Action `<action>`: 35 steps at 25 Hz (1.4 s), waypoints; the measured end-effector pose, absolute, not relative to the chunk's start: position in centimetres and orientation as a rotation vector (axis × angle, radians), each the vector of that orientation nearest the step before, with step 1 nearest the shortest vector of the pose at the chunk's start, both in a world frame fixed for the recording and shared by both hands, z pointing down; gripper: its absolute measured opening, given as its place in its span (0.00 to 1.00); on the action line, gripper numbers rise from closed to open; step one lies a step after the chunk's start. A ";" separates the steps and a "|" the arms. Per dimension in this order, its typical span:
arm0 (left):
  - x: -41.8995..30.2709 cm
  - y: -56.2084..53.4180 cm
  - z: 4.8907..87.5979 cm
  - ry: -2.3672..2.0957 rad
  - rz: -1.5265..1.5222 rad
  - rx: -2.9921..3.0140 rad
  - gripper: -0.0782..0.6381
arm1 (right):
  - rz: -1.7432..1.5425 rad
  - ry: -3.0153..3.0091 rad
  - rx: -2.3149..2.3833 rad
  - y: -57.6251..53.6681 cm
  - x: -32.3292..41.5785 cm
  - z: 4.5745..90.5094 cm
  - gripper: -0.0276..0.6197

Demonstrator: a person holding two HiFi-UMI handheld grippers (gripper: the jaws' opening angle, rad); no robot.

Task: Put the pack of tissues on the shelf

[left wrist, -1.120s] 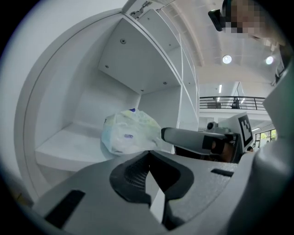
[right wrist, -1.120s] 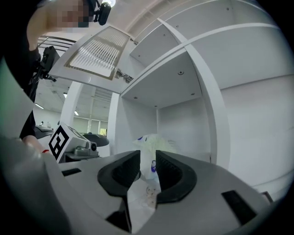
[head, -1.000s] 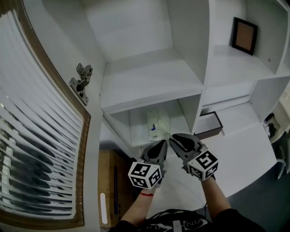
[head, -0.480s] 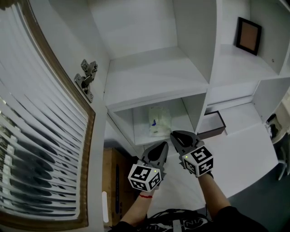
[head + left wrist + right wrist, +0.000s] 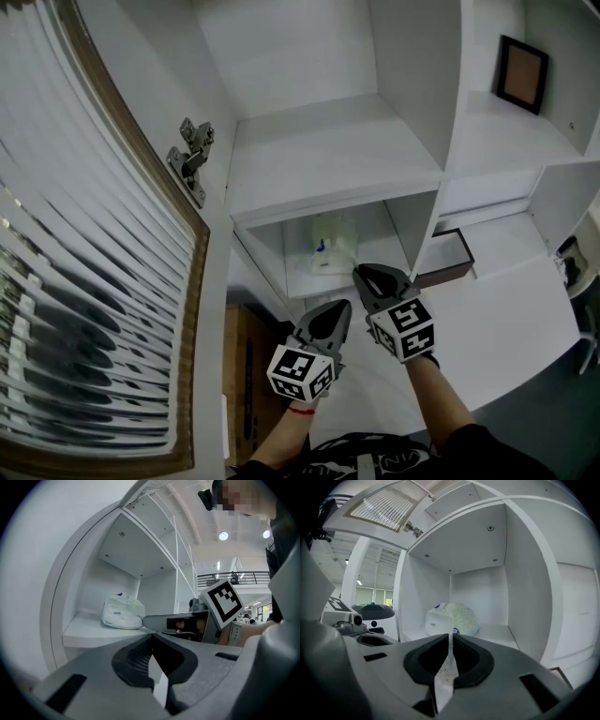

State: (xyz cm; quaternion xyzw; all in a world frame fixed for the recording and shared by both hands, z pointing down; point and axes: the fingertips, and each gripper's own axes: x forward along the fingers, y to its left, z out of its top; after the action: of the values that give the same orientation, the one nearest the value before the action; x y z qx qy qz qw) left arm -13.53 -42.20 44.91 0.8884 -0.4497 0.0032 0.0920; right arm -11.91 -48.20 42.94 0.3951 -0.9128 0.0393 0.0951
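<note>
The left hand-held gripper (image 5: 151, 638) has its jaws pressed together with nothing between them, and the right hand-held gripper (image 5: 450, 637) is likewise closed and empty. The two hover side by side, near but apart, just in front of the lower compartment of the white shelf (image 5: 298, 276). The pack of tissues (image 5: 333, 246) lies on that compartment's floor toward the back, clear of both. To its right a dark frame-like object (image 5: 448, 259) lies on the white worktop (image 5: 506, 319). At far left is a ribbed-glass door (image 5: 84, 281) with its hinge (image 5: 191, 161).
</note>
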 end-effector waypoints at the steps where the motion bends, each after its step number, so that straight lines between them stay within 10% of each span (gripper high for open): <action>1: -13.7 -42.1 45.0 -1.338 0.011 2.635 0.12 | 0.120 -2.713 1.174 -48.1 -11.9 42.8 0.09; 35: -13.5 -36.6 46.0 -1.533 -0.080 2.485 0.12 | 0.254 -2.805 0.978 -37.2 -8.2 44.7 0.06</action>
State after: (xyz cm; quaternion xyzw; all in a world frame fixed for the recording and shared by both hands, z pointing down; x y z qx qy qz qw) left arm -13.53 -36.56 46.04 0.8455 -0.5217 -0.0271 0.1103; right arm -8.18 -37.20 44.72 0.3270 -0.9378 0.0848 0.0800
